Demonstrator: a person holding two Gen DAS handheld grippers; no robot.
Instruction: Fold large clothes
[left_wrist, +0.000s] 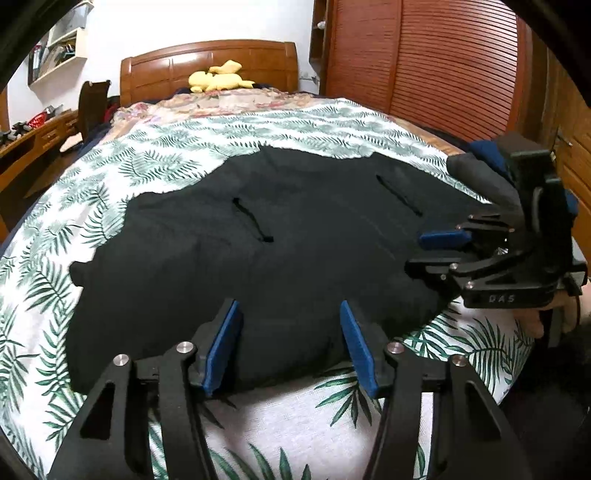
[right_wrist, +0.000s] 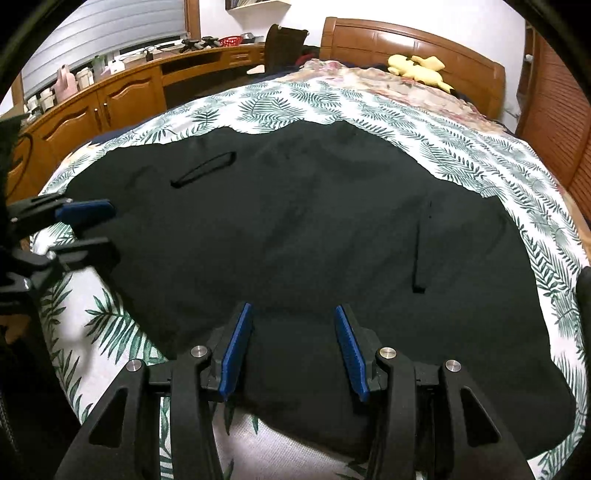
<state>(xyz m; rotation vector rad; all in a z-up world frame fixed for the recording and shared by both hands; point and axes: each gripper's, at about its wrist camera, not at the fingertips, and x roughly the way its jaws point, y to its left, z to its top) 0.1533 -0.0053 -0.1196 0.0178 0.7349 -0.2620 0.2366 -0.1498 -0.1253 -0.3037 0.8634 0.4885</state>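
Lying spread on the leaf-print bedspread (left_wrist: 155, 162), the black garment (left_wrist: 258, 236) runs lengthwise from 9 to 3 o'clock, its near hem between both claws: left gripper (left_wrist: 291, 343) and right gripper (right_wrist: 293, 347) released, nothing pinched, equally near.

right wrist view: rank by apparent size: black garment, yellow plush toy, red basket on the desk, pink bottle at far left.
1. black garment, by far the largest
2. yellow plush toy
3. pink bottle and red basket: both small and far off, too alike to rank
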